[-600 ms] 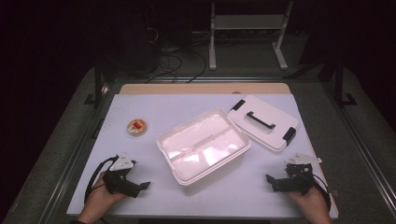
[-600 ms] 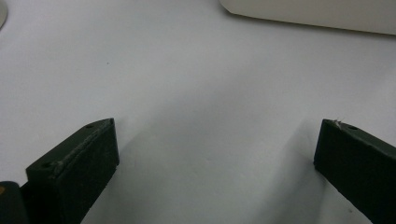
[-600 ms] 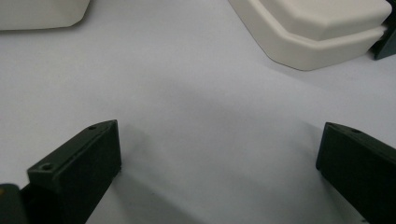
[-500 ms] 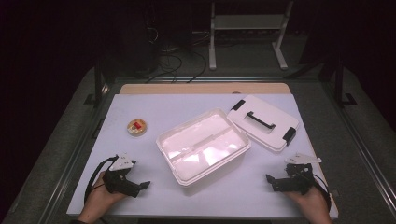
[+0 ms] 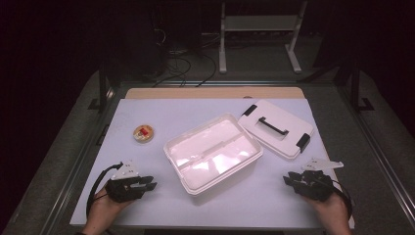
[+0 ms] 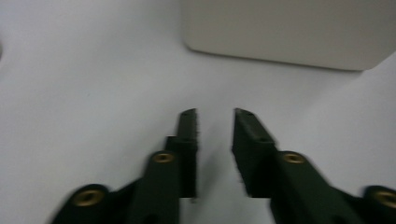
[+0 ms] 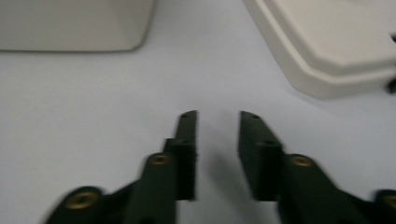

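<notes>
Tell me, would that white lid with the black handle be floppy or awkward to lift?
Probably stiff: the lid looks like moulded plastic with a raised rim. It lies flat on the table, so it shouldn't roll or tip. Its black handle offers a grip, though the smooth plastic may be slippery.

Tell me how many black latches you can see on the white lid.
2: one latch at the lid's far left corner, one latch at its near right corner. Others may be hidden.

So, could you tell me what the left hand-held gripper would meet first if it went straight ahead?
Probably the white box: the left hand-held gripper points across bare table toward its near wall, though slightly left of centre.
</notes>
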A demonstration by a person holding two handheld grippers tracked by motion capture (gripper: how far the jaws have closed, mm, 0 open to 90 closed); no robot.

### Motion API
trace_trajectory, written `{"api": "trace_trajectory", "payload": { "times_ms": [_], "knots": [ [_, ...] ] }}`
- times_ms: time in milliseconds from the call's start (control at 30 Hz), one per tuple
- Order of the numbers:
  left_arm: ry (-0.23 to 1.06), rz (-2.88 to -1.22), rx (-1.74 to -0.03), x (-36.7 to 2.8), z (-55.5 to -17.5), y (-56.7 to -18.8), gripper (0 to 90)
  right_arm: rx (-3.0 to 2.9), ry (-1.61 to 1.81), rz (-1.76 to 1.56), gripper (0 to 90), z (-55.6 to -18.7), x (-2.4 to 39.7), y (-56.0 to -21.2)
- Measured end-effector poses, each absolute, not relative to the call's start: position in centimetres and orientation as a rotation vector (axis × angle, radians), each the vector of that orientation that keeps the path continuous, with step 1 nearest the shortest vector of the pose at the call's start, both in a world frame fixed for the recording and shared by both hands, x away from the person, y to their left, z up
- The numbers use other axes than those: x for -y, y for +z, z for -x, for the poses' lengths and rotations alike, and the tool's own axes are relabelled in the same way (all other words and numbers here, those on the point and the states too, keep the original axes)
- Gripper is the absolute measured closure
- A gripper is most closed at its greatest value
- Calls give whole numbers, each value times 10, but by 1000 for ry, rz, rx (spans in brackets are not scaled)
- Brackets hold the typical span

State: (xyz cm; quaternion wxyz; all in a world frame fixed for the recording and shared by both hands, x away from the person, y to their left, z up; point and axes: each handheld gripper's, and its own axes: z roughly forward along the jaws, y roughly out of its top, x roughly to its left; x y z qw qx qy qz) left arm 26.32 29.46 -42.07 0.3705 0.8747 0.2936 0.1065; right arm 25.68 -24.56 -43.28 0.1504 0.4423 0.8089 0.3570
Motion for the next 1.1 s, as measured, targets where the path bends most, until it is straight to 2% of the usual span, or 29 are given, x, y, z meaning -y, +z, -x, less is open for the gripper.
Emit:
{"api": "trace_trajectory", "payload": {
  "times_ms": [33,700,1100],
  "knots": [
    [265,-2248,-745,-292,-263,-419,894,-2337,1048,-1234,894,-257,242,-429],
    [307,-2161,-677,-255,-271,-381,894,-2461,1197,-1026,896,-272,215,-408],
    [321,-2155,-670,-246,-279,-378,894,-2416,1257,-989,896,-307,200,-400]
  ]
}}
